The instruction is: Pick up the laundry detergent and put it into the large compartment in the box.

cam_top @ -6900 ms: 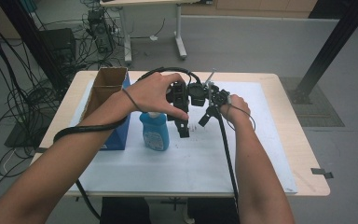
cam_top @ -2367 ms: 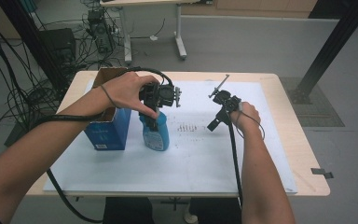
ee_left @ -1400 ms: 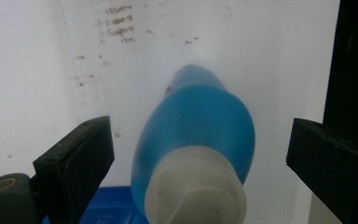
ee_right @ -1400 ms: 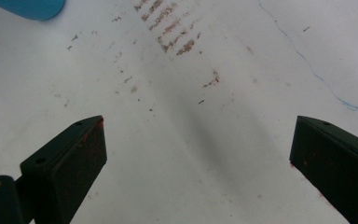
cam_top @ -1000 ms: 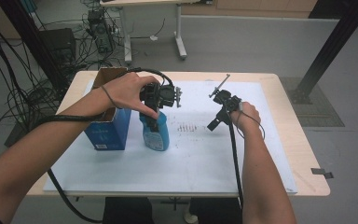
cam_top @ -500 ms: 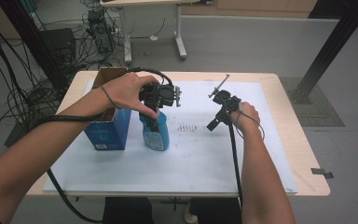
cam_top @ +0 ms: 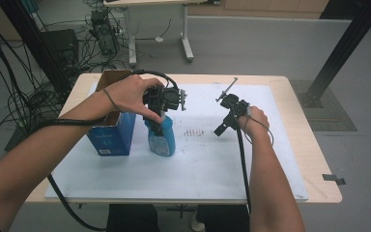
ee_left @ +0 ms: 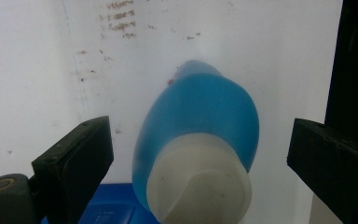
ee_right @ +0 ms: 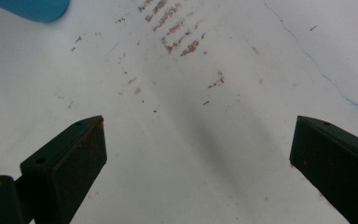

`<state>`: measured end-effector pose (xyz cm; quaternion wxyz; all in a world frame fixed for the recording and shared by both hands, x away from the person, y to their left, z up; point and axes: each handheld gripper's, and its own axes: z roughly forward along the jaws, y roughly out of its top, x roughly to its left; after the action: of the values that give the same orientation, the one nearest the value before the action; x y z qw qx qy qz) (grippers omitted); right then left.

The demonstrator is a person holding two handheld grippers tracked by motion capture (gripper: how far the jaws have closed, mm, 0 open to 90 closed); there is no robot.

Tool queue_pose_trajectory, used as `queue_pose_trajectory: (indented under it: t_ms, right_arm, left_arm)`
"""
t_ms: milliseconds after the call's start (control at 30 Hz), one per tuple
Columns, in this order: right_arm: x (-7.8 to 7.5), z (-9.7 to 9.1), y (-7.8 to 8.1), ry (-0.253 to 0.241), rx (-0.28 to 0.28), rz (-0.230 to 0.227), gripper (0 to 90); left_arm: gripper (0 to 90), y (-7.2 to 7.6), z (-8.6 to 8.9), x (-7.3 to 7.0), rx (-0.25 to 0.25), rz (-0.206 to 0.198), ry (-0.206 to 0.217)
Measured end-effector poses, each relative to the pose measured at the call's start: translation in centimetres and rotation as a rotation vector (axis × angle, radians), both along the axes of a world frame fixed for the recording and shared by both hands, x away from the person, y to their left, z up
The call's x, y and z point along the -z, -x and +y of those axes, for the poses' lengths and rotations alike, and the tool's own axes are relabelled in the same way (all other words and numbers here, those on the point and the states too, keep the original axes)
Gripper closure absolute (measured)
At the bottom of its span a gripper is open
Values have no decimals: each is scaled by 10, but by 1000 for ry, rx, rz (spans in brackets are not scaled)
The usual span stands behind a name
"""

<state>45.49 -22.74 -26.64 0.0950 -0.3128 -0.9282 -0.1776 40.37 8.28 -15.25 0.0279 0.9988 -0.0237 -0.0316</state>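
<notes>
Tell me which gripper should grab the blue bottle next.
Left. The left gripper hangs open right above the blue bottle, its cap between the fingers. The right gripper is off over bare paper.

The blue bottle (ee_left: 200, 126) with a white cap stands upright between the wide-open fingers (ee_left: 74, 158), touching neither.

The bottle (cam_top: 161, 137) stands on the sheet (cam_top: 198, 164), just right of the box (cam_top: 111, 133).
</notes>
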Motion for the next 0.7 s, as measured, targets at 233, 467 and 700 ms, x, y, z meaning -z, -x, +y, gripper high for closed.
queue_pose_trajectory:
  t_ms: [233, 467, 700]
  right_arm:
    - [1, -2, 2, -2, 4, -1, 37]
    - [1, -5, 4, -2, 15, 2, 37]
    - [0, -8, 6, 3, 24, -1, 37]
  left_arm:
    - [74, 1, -1, 1, 11, -3, -5]
    - [77, 1, 0, 0, 28, -8, 1]
    - [85, 3, -5, 6, 51, -13, -32]
